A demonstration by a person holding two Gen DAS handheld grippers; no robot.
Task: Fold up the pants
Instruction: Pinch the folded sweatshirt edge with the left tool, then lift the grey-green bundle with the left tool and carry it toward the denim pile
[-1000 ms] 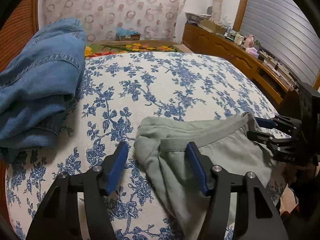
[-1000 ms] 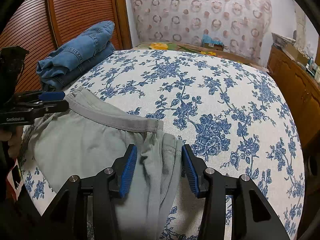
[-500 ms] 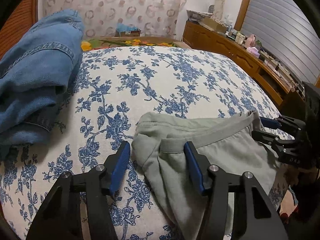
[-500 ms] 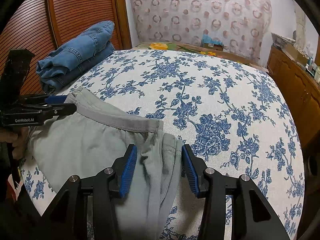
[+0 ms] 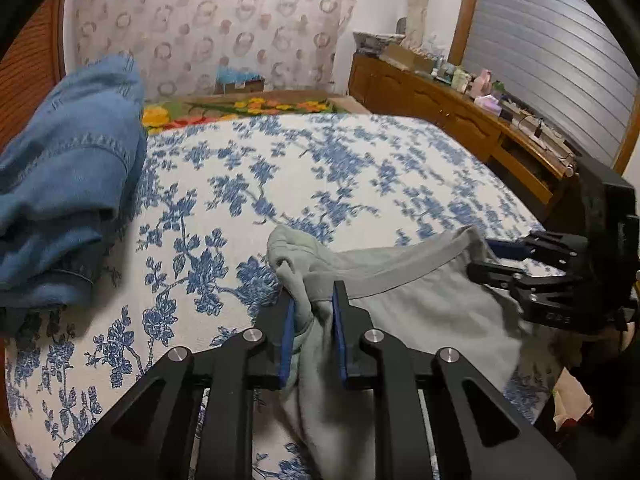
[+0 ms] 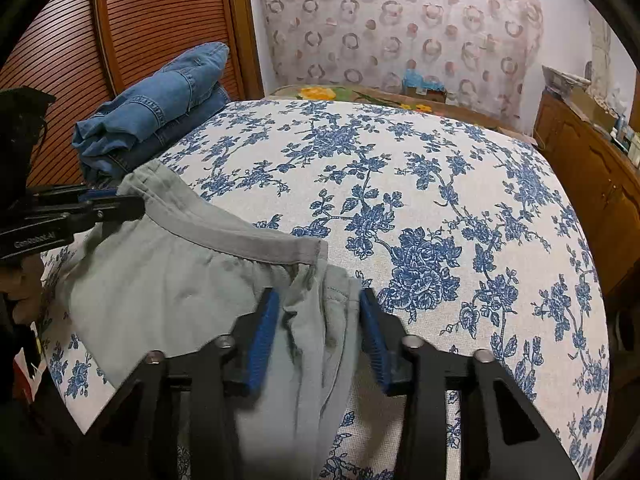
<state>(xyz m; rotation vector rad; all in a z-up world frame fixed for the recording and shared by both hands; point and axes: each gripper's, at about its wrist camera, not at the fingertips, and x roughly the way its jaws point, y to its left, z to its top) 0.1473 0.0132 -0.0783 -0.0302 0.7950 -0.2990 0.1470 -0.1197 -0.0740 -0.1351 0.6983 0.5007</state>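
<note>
While the left tongs (image 5: pixel 313 320) pinch a bunched corner of the pants (image 5: pixel 420 308) low in the middle of the left wrist view, their jaws have just been closing and the blue pads now press on the cloth, which humps up between them. Low in the right wrist view the right tongs (image 6: pixel 316 328) straddle the other end of the waist; their jaws have also just been closing, yet a gap shows beside each pad, so I judge them not quite clamped.

Just beyond both pairs runs the waistband (image 6: pixel 240 236), a darker grey strip stretched from one pair of tongs to the other, from left to right across each frame. That is the relation the coming move turns on: each hand sits at its own end of the band, neither nearer than the other, and the legs seem to trail back past the lower frame edge and off the near edge of the bed (image 6: pixel 460 184), out of sight. The likely next step is to lift the waist and carry it forward.

Farther off, at the upper left of both frames, lie folded jeans (image 5: pixel 68 172), well apart from the pants.
</note>
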